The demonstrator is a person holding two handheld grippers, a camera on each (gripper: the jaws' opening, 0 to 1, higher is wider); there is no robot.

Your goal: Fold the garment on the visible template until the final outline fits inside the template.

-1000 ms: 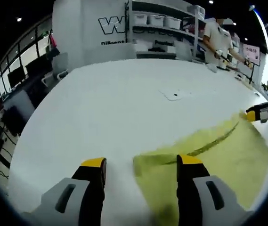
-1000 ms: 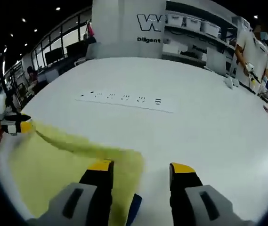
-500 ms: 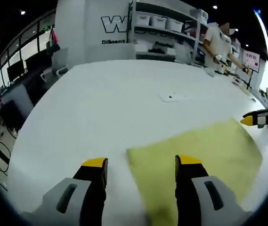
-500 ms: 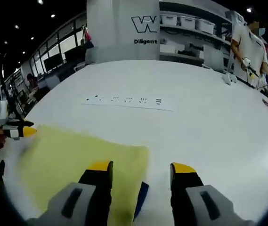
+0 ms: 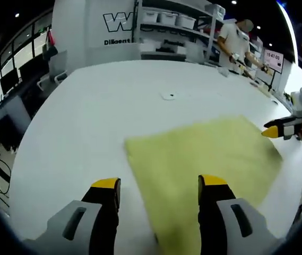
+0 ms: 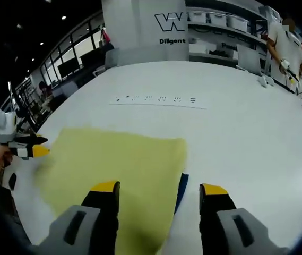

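Note:
A pale yellow garment (image 5: 204, 159) lies flat on the white table (image 5: 97, 106). In the right gripper view the same garment (image 6: 119, 170) spreads left of centre, and a strip of blue template (image 6: 181, 186) peeks out from under its right edge. My left gripper (image 5: 159, 183) is open above the garment's near corner, nothing between its jaws. My right gripper (image 6: 160, 187) is also open above the garment's near right edge. The right gripper (image 5: 278, 129) reaches in from the right in the left gripper view, and the left gripper (image 6: 26, 150) enters from the left in the right gripper view.
A white power strip (image 6: 158, 101) lies on the table beyond the garment. A small dark-centred disc (image 5: 168, 96) sits mid-table. A person (image 5: 235, 42) works at the far side, near shelves with boxes (image 5: 166, 16). Chairs and desks stand off the table's left edge.
The lifted fold of the garment has come down and now lies flat. Both grippers have drawn back and up from the cloth, so more of it shows.

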